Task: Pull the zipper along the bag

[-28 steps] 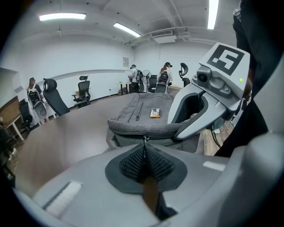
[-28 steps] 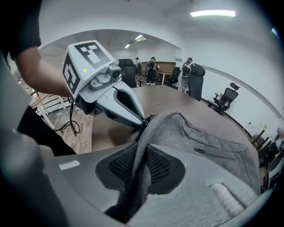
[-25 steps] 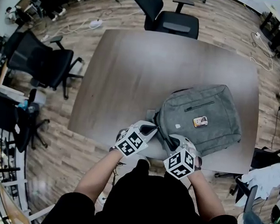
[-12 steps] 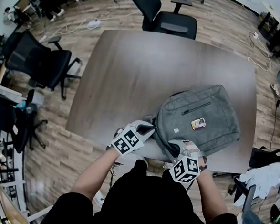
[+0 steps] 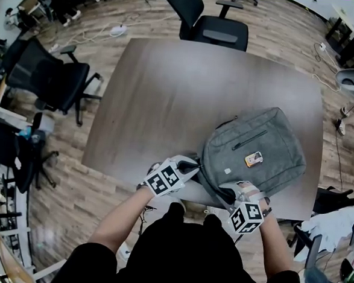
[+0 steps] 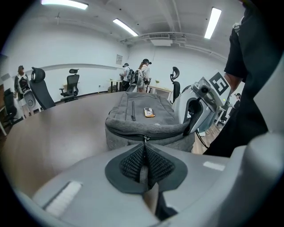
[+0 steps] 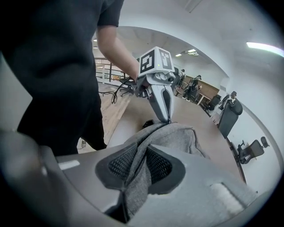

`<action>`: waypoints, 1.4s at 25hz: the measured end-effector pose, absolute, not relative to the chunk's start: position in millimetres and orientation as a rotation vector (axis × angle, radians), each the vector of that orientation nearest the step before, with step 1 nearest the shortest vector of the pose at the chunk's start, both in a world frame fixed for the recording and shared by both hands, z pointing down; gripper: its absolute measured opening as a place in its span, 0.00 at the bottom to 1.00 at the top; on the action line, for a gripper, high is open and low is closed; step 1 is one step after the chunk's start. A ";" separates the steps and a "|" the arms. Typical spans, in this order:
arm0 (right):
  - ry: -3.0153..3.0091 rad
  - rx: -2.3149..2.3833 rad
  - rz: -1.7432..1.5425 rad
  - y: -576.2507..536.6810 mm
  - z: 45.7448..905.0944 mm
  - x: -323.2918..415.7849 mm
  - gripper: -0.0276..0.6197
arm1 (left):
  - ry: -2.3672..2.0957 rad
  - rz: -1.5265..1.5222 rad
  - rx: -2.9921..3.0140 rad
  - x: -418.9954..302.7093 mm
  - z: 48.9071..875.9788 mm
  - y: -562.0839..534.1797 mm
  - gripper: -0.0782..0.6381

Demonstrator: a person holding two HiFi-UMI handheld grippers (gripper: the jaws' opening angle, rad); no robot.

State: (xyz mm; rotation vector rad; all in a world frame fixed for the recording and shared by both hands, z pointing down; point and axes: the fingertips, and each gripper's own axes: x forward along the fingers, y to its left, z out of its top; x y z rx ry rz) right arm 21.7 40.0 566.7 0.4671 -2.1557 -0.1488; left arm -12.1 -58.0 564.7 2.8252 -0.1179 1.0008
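Finds the grey bag [image 5: 258,143] lying flat on the near right part of the wooden table [image 5: 168,89], with the front pocket and a small orange tag [image 5: 253,159] facing up and the near end at the table edge beside the person. Pinches the zipper pull [image 6: 144,141] at the bag's near left corner with the left gripper [image 5: 193,164], jaws almost together on the thin tab. Clamps a fold of grey fabric [image 7: 148,144] at the bag's near right corner with the right gripper [image 5: 228,193], pads pressed on the cloth, a little apart from the left gripper along the same edge.
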 end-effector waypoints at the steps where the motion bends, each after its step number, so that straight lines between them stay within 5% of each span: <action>1: -2.157 0.449 -0.145 42.3 567.2 25.9 0.15 | -0.099 1.001 2.823 -10.0 565.2 -54.9 0.15; 11: -2.150 0.524 0.082 40.1 567.8 73.4 0.16 | -0.067 0.932 2.790 18.0 564.2 -40.5 0.15; 15: -2.146 0.818 0.358 26.5 560.0 72.6 0.35 | -0.074 0.993 2.835 21.8 567.4 -35.9 0.15; 20: -2.148 1.077 0.561 -3.0 551.2 50.3 0.40 | -0.051 1.051 2.897 24.8 562.0 -37.3 0.15; 23: -2.071 1.085 0.611 -13.9 563.1 42.9 0.38 | -0.051 1.055 2.912 23.4 559.9 -37.5 0.15; 24: -2.046 1.080 0.609 -15.6 566.3 42.7 0.26 | -0.059 1.058 2.920 23.1 558.8 -38.8 0.15; 26: -2.027 1.081 0.609 -17.6 567.5 43.3 0.20 | -0.078 1.056 2.919 22.1 558.8 -41.9 0.15; 35: -1.989 0.993 0.375 -12.1 559.7 39.4 0.16 | -0.119 0.952 2.806 13.0 561.2 -57.8 0.15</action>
